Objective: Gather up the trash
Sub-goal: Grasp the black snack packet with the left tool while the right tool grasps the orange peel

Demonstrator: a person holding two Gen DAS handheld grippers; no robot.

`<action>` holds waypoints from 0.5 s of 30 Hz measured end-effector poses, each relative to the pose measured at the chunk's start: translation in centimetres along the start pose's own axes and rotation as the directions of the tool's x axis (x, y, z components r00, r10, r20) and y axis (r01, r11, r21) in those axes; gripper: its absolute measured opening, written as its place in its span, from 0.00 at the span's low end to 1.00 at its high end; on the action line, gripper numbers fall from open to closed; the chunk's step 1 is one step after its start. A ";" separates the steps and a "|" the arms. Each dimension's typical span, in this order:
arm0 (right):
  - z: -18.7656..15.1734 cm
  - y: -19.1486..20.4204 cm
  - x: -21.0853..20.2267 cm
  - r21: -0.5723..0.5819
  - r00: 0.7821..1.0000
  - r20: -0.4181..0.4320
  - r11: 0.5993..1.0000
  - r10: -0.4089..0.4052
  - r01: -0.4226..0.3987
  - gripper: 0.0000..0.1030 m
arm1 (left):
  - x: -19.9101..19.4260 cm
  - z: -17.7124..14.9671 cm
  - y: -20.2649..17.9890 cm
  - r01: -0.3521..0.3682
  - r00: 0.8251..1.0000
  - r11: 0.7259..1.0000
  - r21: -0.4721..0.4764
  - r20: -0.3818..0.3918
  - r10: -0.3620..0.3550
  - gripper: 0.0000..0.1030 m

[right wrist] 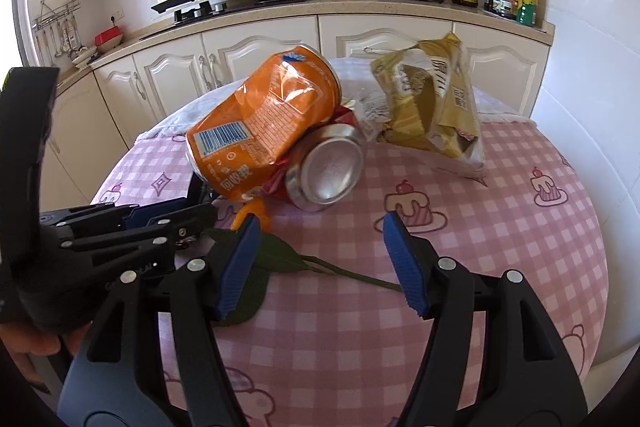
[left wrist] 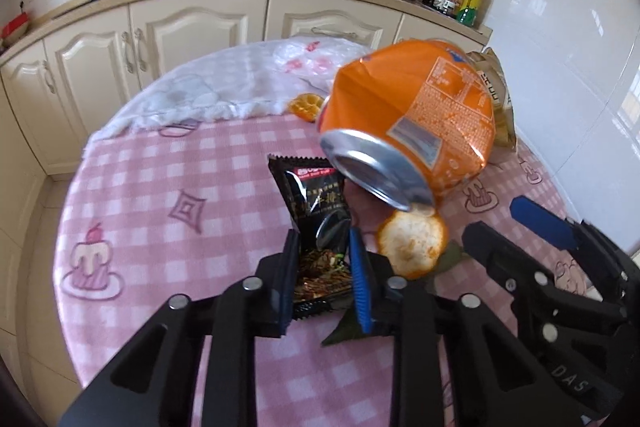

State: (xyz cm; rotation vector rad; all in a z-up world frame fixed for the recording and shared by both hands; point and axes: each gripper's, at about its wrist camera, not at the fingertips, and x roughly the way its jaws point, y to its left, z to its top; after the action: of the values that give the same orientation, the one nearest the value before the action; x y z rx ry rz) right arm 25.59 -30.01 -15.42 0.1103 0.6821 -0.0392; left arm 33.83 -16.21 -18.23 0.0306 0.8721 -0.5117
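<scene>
Two grippers crowd the litter: the left gripper (left wrist: 324, 263), narrowed onto the black snack wrapper (left wrist: 316, 223), could lose that slick foil, while the right gripper (right wrist: 320, 259) gapes wide, empty.

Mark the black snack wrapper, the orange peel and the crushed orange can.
black snack wrapper (left wrist: 316, 195), left wrist view, on its printed upper half.
orange peel (left wrist: 412, 245), left wrist view, on the pale inner side.
crushed orange can (right wrist: 264, 119), right wrist view, on its dented side wall.
</scene>
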 end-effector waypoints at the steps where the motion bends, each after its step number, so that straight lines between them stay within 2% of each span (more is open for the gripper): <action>1: 0.0 0.3 0.1 -0.005 1.000 -0.002 1.000 0.004 -0.004 0.62 | -0.4 -0.3 0.2 0.003 1.000 1.000 -0.005 0.005 -0.003 0.22; 6: 0.2 1.9 1.3 -0.013 0.997 -0.046 0.998 0.064 -0.065 0.62 | -2.6 -1.8 1.6 0.002 1.000 1.000 -0.026 0.026 -0.001 0.21; 10: 0.3 2.8 2.7 -0.020 0.991 -0.107 0.997 0.075 -0.078 0.61 | -4.2 -2.6 2.9 0.000 0.999 0.999 -0.052 0.038 0.002 0.21; 11: 0.3 2.9 3.0 -0.016 0.989 -0.119 0.996 0.089 -0.091 0.57 | -4.5 -2.8 3.1 0.001 0.999 0.998 -0.058 0.042 0.002 0.21; 12: 0.3 2.9 3.2 -0.019 0.987 -0.132 0.996 0.089 -0.093 0.31 | -4.9 -2.9 3.4 0.001 0.999 0.998 -0.065 0.049 0.002 0.21; 13: 0.2 3.0 3.4 -0.028 0.987 -0.140 0.997 0.074 -0.078 0.25 | -5.3 -3.1 3.6 0.001 0.999 0.998 -0.070 0.054 0.003 0.21; 15: 0.1 3.2 2.9 -0.051 0.990 -0.130 0.996 0.060 -0.067 0.22 | -6.0 -3.6 3.8 0.005 0.998 0.997 -0.075 0.063 0.000 0.21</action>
State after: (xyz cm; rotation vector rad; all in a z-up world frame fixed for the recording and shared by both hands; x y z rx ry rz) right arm 28.16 -26.83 -16.91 0.0814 0.8077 0.0486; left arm 29.71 -9.54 -16.82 -0.0552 0.8289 -0.4795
